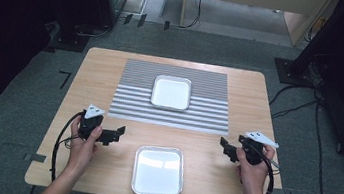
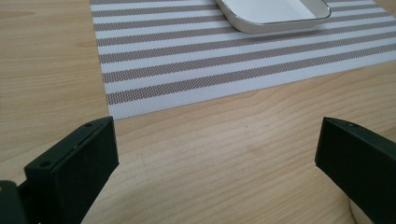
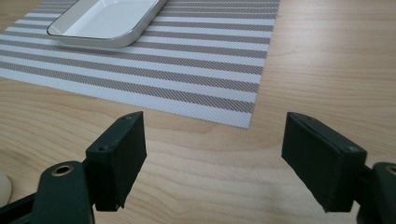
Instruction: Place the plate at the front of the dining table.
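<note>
Two empty metal trays are on the wooden table (image 1: 93, 66). One tray (image 1: 171, 92) sits on a grey-and-white striped placemat (image 1: 207, 119) at the back; its corner shows as the far tray (image 2: 271, 16) in the left gripper view and the far tray (image 3: 105, 23) in the right gripper view. A near tray (image 1: 158, 171) lies on bare wood at the front. My left gripper (image 1: 114, 135) is left of the near tray and stands open and empty; its jaws frame bare wood (image 2: 219, 154). My right gripper (image 1: 226, 148) is right of that tray, open and empty too (image 3: 212, 158).
The striped placemat (image 2: 210, 60) ends just ahead of both grippers; its corner (image 3: 224, 93) is near. Cables trail from each gripper off the front edge. Beyond the table are dark equipment, floor cables and a wooden desk (image 1: 253, 2).
</note>
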`<state>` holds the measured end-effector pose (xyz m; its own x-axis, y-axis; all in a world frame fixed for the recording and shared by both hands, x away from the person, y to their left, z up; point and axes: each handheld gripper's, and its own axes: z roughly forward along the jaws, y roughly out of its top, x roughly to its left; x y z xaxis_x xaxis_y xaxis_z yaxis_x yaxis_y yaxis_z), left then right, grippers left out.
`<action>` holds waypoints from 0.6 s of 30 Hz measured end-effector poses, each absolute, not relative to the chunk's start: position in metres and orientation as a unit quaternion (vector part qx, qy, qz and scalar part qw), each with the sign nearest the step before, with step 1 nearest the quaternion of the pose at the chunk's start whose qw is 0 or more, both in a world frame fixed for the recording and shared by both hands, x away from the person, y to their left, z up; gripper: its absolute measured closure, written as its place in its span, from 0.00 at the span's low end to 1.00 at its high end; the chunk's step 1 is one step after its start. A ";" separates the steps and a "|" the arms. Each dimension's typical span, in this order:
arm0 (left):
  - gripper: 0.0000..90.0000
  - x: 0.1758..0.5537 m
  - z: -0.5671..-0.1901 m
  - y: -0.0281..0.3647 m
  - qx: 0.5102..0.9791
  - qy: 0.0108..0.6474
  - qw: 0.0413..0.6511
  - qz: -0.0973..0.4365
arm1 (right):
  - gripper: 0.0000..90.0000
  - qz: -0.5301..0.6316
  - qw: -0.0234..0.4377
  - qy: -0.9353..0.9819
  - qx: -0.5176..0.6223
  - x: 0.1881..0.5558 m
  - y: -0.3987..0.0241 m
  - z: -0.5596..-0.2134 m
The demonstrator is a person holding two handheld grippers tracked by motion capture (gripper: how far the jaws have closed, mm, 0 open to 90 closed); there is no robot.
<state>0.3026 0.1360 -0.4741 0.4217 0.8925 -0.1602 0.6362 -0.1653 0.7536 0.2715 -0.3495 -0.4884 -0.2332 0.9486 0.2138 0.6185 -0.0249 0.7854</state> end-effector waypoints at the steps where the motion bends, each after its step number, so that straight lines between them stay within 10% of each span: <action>1: 0.00 0.301 -0.475 0.137 0.746 0.513 0.392 0.164 | 0.25 0.412 0.200 0.667 0.588 0.270 -0.351 -0.489; 18: 0.00 0.276 -0.491 0.172 0.743 0.527 0.370 0.184 | 0.25 0.406 0.215 0.648 0.607 0.232 -0.389 -0.495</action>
